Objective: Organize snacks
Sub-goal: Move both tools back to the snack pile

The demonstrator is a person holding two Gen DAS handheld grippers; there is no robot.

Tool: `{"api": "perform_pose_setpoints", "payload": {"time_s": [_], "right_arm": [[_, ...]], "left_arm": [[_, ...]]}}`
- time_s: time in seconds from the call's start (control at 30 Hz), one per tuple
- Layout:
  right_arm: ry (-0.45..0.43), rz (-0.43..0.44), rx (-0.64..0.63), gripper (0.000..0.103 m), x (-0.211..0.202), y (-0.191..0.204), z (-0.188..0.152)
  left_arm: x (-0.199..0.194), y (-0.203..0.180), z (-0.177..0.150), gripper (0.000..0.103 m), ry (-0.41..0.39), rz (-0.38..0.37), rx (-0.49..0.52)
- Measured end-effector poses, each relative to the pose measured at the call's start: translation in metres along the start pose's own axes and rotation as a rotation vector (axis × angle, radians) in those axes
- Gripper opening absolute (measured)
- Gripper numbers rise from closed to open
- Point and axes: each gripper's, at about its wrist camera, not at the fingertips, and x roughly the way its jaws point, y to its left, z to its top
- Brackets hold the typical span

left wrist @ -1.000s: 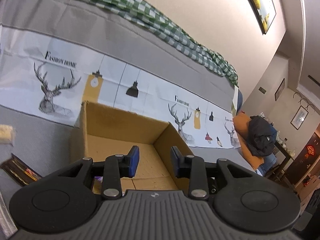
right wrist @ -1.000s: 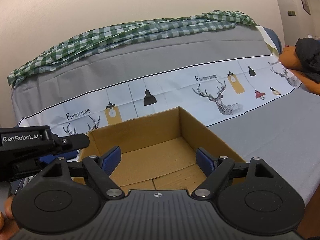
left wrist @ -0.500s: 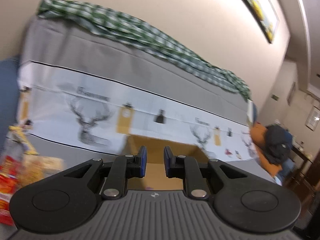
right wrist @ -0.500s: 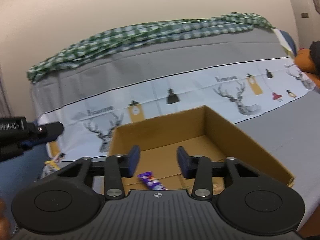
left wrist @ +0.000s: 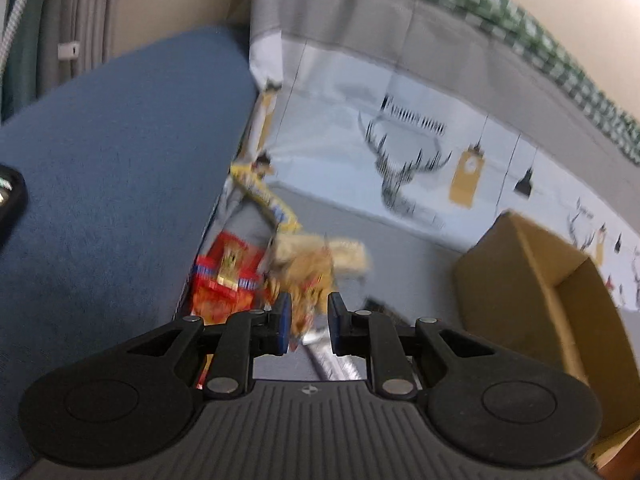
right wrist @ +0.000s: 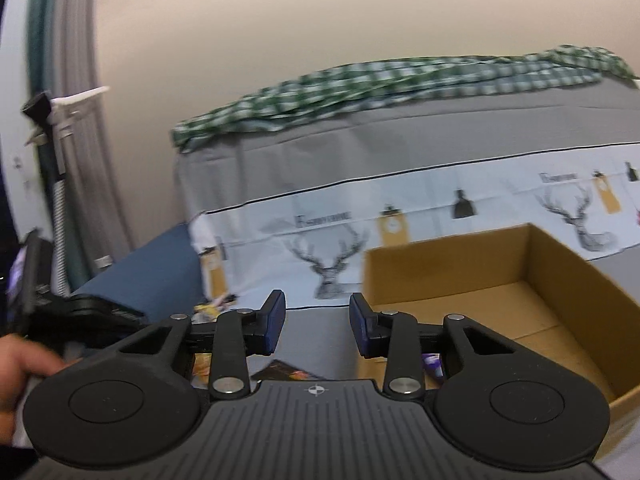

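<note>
Left wrist, two spread claws [left wrist: 306, 322] [right wrist: 318, 322], one cardboard box [right wrist: 560, 276], blurred snack heap [left wrist: 272, 268].

Snack packets [left wrist: 280, 264] lie heaped on the grey sofa cover [left wrist: 400, 248] at its left edge: red-orange bag, yellow wrapper, tan packs, blurred. Open brown cardboard box [right wrist: 520, 288] stands upright to their right, apart; a purple packet [right wrist: 434, 362] lies inside.

Left gripper [left wrist: 306, 322] pointing downward with its 2 blue-padded fingers [left wrist: 282, 322] standing slightly apart, right gripper [right wrist: 318, 328] held level, jaws parted wider, nothing gripped in either.
</note>
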Motion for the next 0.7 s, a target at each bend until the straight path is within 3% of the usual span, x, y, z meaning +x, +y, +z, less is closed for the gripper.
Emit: {"api": "perform_pose_setpoints", "payload": {"time_s": [0.13, 0.2, 0.33, 0.43, 0.47, 0.7], "right_arm": [[0.058, 0.059, -0.043, 0.038, 0.014, 0.016, -0.017], [0.059, 0.089, -0.086, 0.038, 0.016, 0.026, -0.024], [0.179, 0.155, -0.095, 0.039, 0.041, 0.044, -0.032], [0.308, 0.202, -0.174, 0.054, 0.070, 0.066, -0.032], [0.349, 0.216, -0.195, 0.054, 0.082, 0.073, -0.035], [0.495, 0.171, -0.182, 0.057, 0.134, 0.078, -0.085]], "left_arm": [[0.018, 0.005, -0.003, 0.030, 0.068, 0.088, 0.028], [0.026, 0.010, -0.005, 0.041, 0.097, 0.142, 0.029], [0.043, 0.008, -0.011, 0.042, 0.150, 0.161, 0.077], [0.053, 0.006, -0.014, 0.049, 0.196, 0.160, 0.090], [0.056, 0.007, -0.015, 0.049, 0.206, 0.162, 0.087], [0.078, 0.002, -0.023, 0.050, 0.283, 0.220, 0.176]]}}
